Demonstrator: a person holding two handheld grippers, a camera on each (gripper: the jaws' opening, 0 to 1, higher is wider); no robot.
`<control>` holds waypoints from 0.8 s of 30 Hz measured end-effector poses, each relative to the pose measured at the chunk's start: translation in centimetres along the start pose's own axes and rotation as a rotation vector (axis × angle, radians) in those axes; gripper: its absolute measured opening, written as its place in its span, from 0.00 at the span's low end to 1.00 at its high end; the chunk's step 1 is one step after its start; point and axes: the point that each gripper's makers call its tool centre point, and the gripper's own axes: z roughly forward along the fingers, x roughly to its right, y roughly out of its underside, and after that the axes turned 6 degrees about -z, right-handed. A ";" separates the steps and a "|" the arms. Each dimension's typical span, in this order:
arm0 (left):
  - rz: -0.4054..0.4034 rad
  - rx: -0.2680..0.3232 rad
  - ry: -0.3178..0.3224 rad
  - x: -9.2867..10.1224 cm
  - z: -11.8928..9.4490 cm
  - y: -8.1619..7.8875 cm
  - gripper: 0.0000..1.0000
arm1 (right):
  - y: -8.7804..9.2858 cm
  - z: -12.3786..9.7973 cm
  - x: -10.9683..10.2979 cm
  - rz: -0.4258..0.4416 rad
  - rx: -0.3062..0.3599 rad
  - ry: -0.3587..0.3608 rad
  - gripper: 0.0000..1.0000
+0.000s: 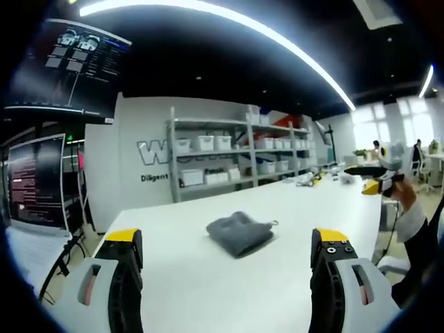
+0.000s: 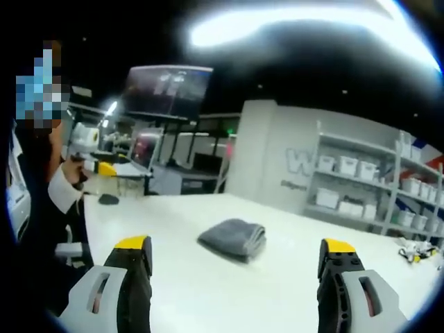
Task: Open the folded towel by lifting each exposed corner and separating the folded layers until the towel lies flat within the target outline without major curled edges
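A grey towel (image 1: pixel 239 233) lies folded in a thick bundle on the white table (image 1: pixel 208 291), a small loop tag at its right corner. In the right gripper view the same towel (image 2: pixel 234 238) rests as a rounded stack with its folded edges facing right. My left gripper (image 1: pixel 229 258) is open, its yellow-tipped jaws spread wide on the near side of the towel, apart from it. My right gripper (image 2: pixel 236 251) is open too, jaws wide and short of the towel, holding nothing.
Grey shelving (image 1: pixel 239 149) with white bins stands against the far wall. Monitors (image 1: pixel 38 182) sit at the left. A person (image 1: pixel 409 229) in dark clothes with a white cuff stands at the table's right end, the same person (image 2: pixel 48 208) left in the right gripper view. Small items (image 2: pixel 415 254) lie far right.
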 end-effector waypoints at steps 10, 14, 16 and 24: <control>0.011 -0.014 -0.010 0.0 0.2 0.1 0.99 | 0.4 0.1 0.5 0.009 -0.001 0.007 0.99; 0.005 -0.023 -0.007 -0.4 0.5 0.4 0.99 | 0.6 0.5 0.6 0.005 -0.009 0.008 0.99; 0.000 -0.025 -0.016 -0.7 0.4 0.5 0.99 | 0.7 0.9 0.3 0.009 -0.008 -0.001 0.99; -0.001 -0.011 -0.019 -0.9 0.2 0.2 0.99 | 0.6 1.6 -0.4 0.012 -0.007 -0.019 0.99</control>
